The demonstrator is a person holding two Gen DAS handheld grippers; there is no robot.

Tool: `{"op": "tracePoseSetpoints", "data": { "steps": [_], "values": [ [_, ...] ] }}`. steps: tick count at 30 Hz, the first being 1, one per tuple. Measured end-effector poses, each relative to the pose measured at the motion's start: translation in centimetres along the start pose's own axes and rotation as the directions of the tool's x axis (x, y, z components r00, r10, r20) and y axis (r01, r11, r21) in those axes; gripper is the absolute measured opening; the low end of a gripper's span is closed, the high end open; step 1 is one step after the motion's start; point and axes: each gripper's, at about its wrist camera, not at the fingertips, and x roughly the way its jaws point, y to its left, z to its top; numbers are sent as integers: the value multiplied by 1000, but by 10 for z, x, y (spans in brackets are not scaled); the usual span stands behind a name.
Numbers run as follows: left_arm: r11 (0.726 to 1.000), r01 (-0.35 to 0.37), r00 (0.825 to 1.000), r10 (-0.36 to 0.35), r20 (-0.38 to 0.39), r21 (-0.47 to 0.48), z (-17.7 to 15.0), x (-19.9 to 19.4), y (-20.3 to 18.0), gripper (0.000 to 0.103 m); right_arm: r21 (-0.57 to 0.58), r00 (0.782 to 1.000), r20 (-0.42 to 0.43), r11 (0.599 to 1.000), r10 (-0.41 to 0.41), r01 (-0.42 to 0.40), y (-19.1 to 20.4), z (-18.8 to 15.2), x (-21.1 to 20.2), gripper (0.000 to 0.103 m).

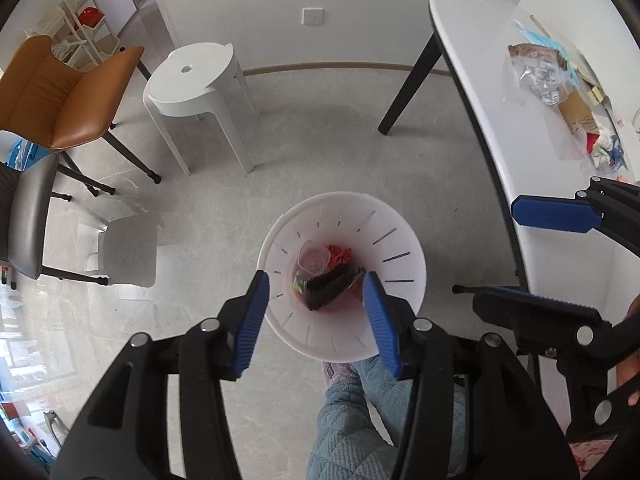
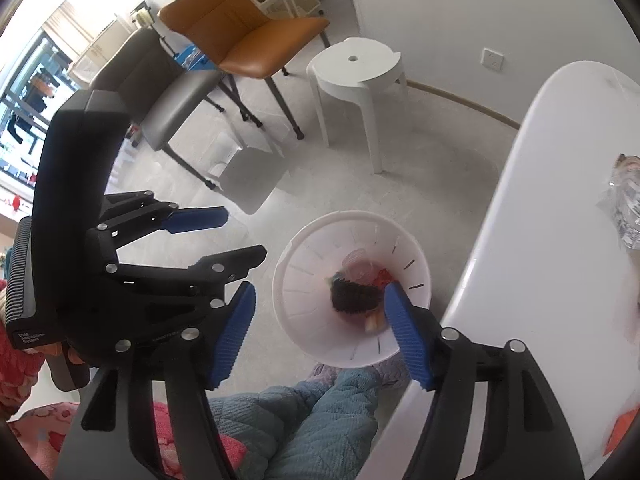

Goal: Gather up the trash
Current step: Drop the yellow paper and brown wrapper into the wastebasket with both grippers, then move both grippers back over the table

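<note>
Both grippers hang over the bin (image 1: 342,276) with jaws apart and nothing between them: the left gripper (image 1: 318,312) points down into it, and the right gripper (image 2: 320,328) does likewise beside it. Inside the bin lie a black brush-like piece (image 1: 330,284), a clear cup (image 1: 314,258) and red scraps (image 1: 340,254). Quilted trouser legs (image 1: 352,412) stand near the bin. More trash (image 1: 560,88) sits on the table (image 1: 472,40) at right; a stool (image 1: 192,76) and chairs (image 1: 68,96) stand far left.

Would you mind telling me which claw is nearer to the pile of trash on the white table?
The right claw. In the left wrist view it sits beside the white table edge, below the trash pile, while the left claw hangs over the white bin on the floor.
</note>
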Motion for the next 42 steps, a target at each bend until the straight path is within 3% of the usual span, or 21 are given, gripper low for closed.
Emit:
{"op": "tracePoseSetpoints", "data": {
  "steps": [6,13,21,27,33,42],
  "values": [
    [995,8,996,-16,85,96,18,-31,-39,72,109,993,95,993,-66,55,-28,-15,-45,81],
    [974,38,984,-75,163,222,56,-59,-103,94,316,950,209,935,-232,159,-92,-63,-127,89],
    [946,98,970,-160,182,309,100,-59,-172,95,553,890,224,804,-397,219,-166,-131,-188,90],
    [926,179,954,-246,171,333,129,-57,-216,95,645,879,197,732,-435,218,-205,-170,-204,90],
    [927,143,964,-210,163,347,149,-41,-239,95,680,881,182,703,-436,208,-231,-189,-208,90],
    [917,141,974,-196,113,372,187,1,-261,95,695,889,187,696,-418,181,-264,-192,-200,90]
  ]
}}
